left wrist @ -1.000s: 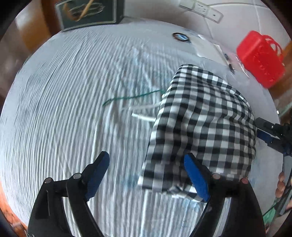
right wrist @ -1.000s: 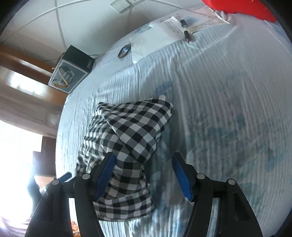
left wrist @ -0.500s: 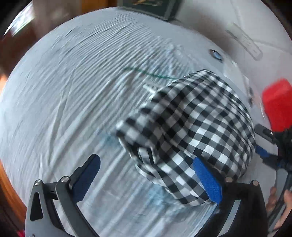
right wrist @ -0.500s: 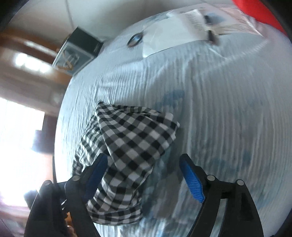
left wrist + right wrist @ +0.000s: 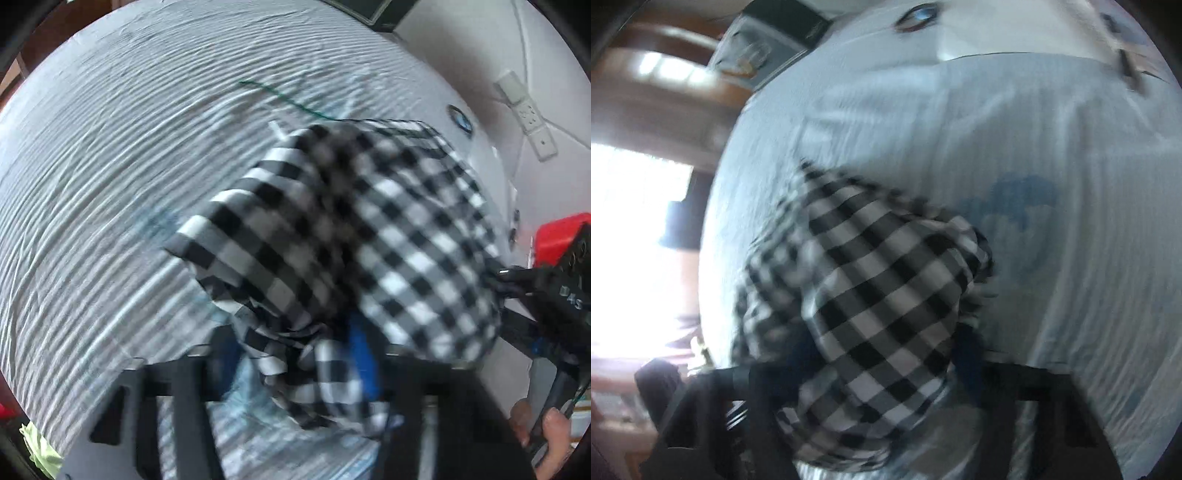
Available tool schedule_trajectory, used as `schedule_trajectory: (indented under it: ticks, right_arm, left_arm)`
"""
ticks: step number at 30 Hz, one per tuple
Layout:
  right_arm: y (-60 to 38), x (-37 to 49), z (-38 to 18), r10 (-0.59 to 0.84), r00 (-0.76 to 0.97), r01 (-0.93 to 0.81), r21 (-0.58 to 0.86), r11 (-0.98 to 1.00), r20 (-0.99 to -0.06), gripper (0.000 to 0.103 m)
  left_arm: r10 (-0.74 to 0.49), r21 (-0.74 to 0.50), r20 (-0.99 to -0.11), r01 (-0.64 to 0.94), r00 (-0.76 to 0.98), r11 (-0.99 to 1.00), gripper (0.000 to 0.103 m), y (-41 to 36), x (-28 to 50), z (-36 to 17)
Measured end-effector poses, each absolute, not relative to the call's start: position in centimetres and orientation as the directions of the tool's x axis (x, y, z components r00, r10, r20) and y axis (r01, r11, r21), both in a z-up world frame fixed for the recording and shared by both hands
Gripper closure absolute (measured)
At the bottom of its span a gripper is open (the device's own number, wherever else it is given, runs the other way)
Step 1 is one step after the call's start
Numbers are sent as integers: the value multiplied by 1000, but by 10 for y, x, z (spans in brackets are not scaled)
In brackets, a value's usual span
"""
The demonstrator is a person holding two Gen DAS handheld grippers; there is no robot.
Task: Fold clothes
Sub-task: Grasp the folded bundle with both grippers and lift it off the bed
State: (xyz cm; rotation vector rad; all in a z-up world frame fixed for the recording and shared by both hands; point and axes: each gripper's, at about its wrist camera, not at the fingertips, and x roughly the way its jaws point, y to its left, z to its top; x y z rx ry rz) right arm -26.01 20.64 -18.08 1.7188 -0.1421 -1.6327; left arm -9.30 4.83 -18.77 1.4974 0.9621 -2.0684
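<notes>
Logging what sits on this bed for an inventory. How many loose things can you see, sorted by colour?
Black-and-white: 1, checked cloth garment
Red: 1, plastic basket
Green: 1, thin cord
Dark: 1, box with picture front
Total: 4

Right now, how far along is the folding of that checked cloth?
Partly done, it seems: the black-and-white checked cloth is already doubled into a loose bundle on the striped sheet. In hand: both tools have just been closing, the left tool and the right tool each with cloth between its fingers; blur hides how firmly. Left: flattening it into a neat fold.
</notes>
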Motion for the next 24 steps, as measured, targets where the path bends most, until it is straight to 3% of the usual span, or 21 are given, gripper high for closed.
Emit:
schedule_trajectory:
  ticks: [9,12,19,24]
  right_arm:
    - [210,-253,-191,-540,202,465,565,-681,-817,60]
    - [215,-250,-192,-549,208,451,577,-681,-810,61]
    - [224,-242,-191,-547,189,466,565,-681,-815,62]
    - [224,-229,-172,-588,152,463,583,-668,-795,75]
  left_arm:
    - [90,-316,-928,632,-362,-708,62,40,-106,-201]
    - [121,-358,-915,639,-384,-681,71,37,-101,-202]
    - [98,-324,-919,590,-382,-739,76,42,-102,-200]
    - [94,-284,-926,510,-366,-812,86,41,-98,-179]
